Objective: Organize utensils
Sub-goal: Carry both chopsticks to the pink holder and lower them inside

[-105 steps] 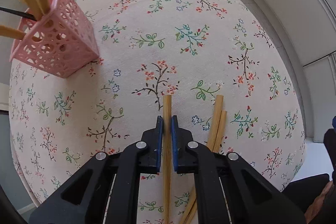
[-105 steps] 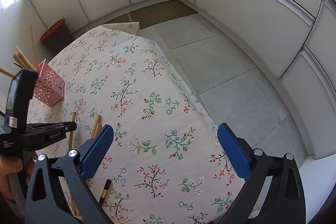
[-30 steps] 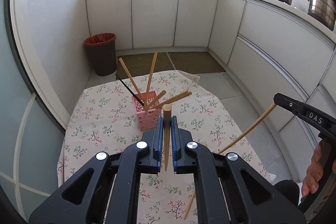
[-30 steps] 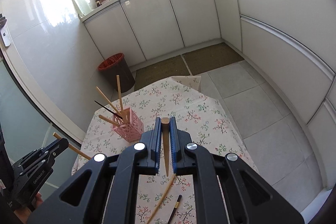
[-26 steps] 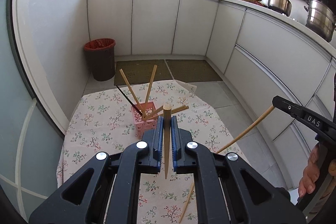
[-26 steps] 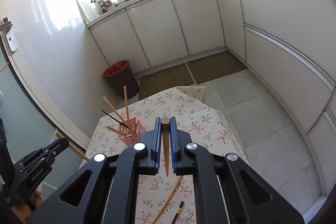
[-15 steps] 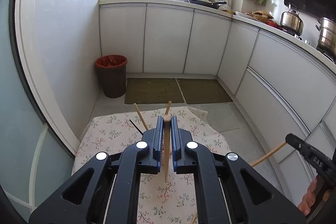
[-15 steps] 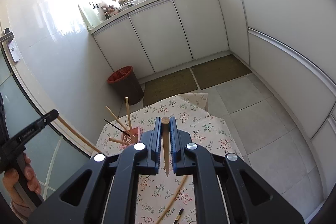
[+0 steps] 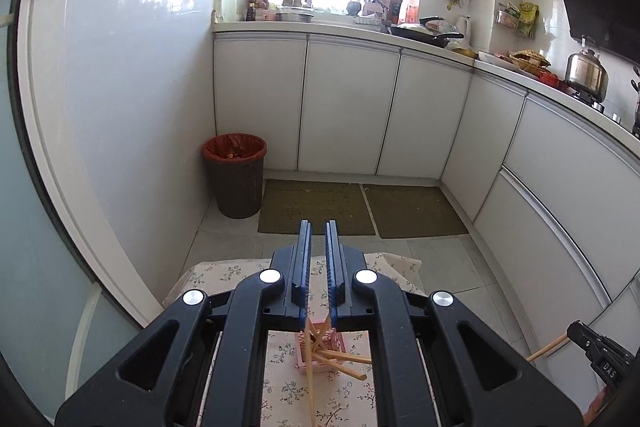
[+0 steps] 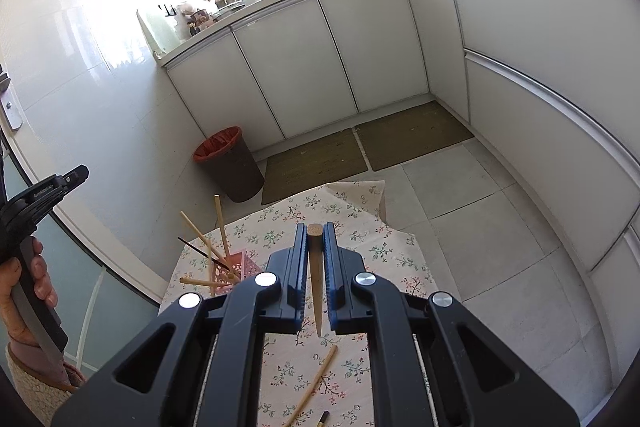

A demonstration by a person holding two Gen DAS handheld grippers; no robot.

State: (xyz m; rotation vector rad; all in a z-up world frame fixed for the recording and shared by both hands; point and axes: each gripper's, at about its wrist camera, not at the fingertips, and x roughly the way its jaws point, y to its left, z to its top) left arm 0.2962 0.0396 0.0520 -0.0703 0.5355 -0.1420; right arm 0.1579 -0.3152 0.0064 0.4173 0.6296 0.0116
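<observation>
Left wrist view, item record.

1. Left gripper: jaws stood at a narrow gap with only the floor visible between the pads; no utensil held. The right wrist view showed it at 9 o'clock, raised in the left hand, likewise with no stick showing in it.
2. Right gripper: closed on one wooden chopstick, blunt end forward, taper pointing back toward the camera. It appeared at 4 o'clock in the left wrist view, the stick projecting from it.
3. Pink holder: on the floral tablecloth, directly under the left gripper at 6 o'clock; in the right wrist view at 8 o'clock of the right gripper's tips.
4. Stored chopsticks: several wooden and one thin dark one, leaning out of the holder at mixed angles.
5. Loose chopstick: wooden, flat on the cloth at 6 o'clock, apart from the holder.
6. Dark chopstick: only its tip showed, at the bottom edge.

Progress, as judged: most sticks were housed. Outstanding: the one in the right gripper and at least two on the cloth.

Markings: "DAS" in white on the right gripper body. White lettering on the left gripper's arm, too small to read surely.
</observation>
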